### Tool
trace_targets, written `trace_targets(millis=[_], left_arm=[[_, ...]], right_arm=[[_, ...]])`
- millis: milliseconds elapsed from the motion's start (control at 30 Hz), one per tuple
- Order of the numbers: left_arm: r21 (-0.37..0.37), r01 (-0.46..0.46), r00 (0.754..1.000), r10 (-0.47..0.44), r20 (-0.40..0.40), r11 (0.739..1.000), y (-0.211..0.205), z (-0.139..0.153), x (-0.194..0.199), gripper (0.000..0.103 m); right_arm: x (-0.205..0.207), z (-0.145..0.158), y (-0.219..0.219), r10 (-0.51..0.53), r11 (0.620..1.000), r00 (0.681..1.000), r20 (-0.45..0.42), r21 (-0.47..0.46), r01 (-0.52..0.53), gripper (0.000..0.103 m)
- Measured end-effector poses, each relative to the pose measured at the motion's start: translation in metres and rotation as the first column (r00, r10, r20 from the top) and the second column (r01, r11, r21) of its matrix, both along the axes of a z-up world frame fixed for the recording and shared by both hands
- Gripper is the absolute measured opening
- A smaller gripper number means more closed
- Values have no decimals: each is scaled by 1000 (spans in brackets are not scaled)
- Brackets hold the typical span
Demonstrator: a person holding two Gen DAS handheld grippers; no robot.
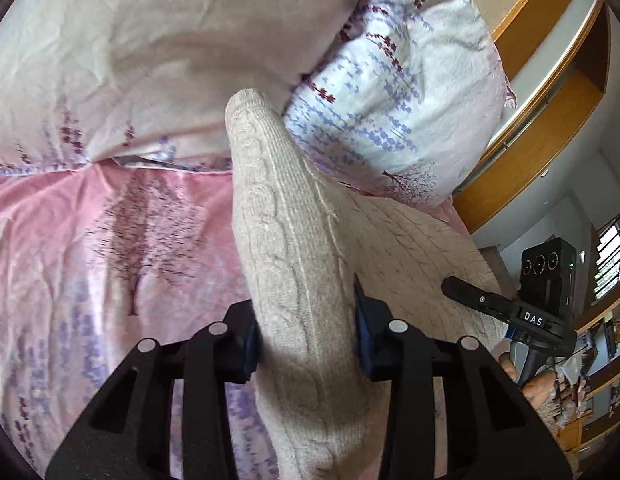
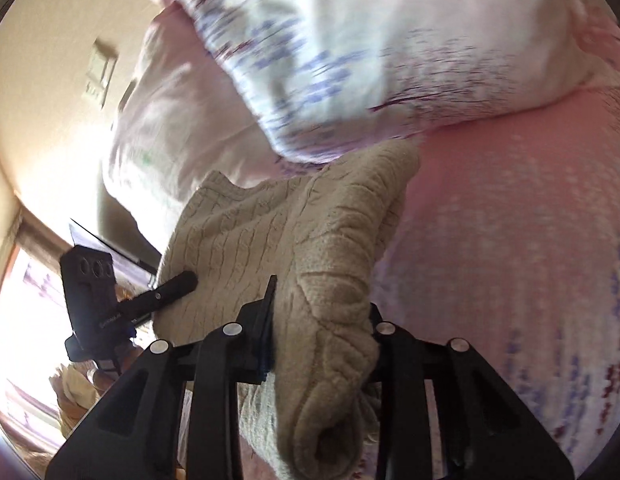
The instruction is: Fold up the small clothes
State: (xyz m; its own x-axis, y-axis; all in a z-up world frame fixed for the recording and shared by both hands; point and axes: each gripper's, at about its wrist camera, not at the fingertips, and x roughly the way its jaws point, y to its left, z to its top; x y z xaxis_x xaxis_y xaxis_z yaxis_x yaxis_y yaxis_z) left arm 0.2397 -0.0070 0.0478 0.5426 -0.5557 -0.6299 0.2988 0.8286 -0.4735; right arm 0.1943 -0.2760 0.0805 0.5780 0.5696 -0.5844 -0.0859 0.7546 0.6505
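Observation:
A beige cable-knit sweater (image 1: 293, 240) is held up over a pink bed. My left gripper (image 1: 305, 336) is shut on a thick fold of it, and a sleeve stretches away toward the pillows. My right gripper (image 2: 322, 340) is shut on another bunched part of the same sweater (image 2: 310, 240). Each gripper shows in the other's view: the right one (image 1: 510, 308) with a finger on the knit at the right, the left one (image 2: 157, 296) at the left edge of the cloth.
The pink floral bedsheet (image 1: 89, 260) lies under the sweater. Two floral pillows (image 1: 390, 100) lie just beyond it. A wooden headboard or shelf (image 1: 550, 100) stands at the right. A wall with a switch plate (image 2: 101, 68) is at the left in the right wrist view.

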Motion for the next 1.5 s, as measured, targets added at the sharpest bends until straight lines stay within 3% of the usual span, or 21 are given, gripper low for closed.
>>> trace_targets(millis=[133,267,400,467,567,633,800,900,1000,1100,1167,1200,1300,1400,1433,1500], left_arm=[[69,-44,999,43,14,997,21,-3,-4,38],[73,-38,999,37,7,997,39,-14,-3,38],[62,-17,1000,15,23,998,35,-19,1,38],[68,-20,1000,19,3,997,33,-27,6,39],[89,-39,998,43,-46,995,32,-45,12,48],[94,-60,998,63,-29,994,35,-45,9,57],[181,-87,996,86,15,980,35,-33,-2,62],[214,-174,984,158,88,961,49,-15,-14,61],[220,-260,956,219,196,940,58,9,-29,59],[196,-214,959,168,228,957,49,25,-32,60],[202,-177,968,133,215,963,37,27,-24,60],[215,-164,972,120,201,963,32,25,-19,60],[246,-133,989,112,97,960,20,11,2,60],[272,-137,988,151,-31,952,21,-18,15,58],[201,-133,986,151,-75,970,29,-26,17,58],[118,-143,980,157,-120,983,40,-30,18,58]], right_arm=[[6,-4,34,47,997,999,9,-66,-46,29],[8,-9,48,44,995,999,26,-96,-41,28],[-6,-8,34,21,995,998,52,-101,-15,28],[-10,-13,28,15,993,999,31,-116,-11,28],[-2,-38,19,7,995,997,-80,-103,-15,31],[2,-48,11,-2,999,993,-120,-39,-3,41],[6,-50,1,-11,1000,984,-180,-15,9,59],[6,-40,-14,-65,998,985,-161,-6,64,62],[17,-40,-31,-117,990,977,-176,52,128,62],[32,-43,-34,-125,985,974,-186,93,144,61],[41,-45,-29,-115,985,976,-183,109,136,51],[46,-44,-24,-105,986,980,-170,112,125,32],[46,-38,-17,-151,988,980,-128,-6,151,14],[47,-48,-19,-190,981,968,-163,-77,179,14],[48,-53,-19,-185,982,966,-181,-74,174,15],[45,-50,-17,-179,981,970,-167,-111,162,18]])
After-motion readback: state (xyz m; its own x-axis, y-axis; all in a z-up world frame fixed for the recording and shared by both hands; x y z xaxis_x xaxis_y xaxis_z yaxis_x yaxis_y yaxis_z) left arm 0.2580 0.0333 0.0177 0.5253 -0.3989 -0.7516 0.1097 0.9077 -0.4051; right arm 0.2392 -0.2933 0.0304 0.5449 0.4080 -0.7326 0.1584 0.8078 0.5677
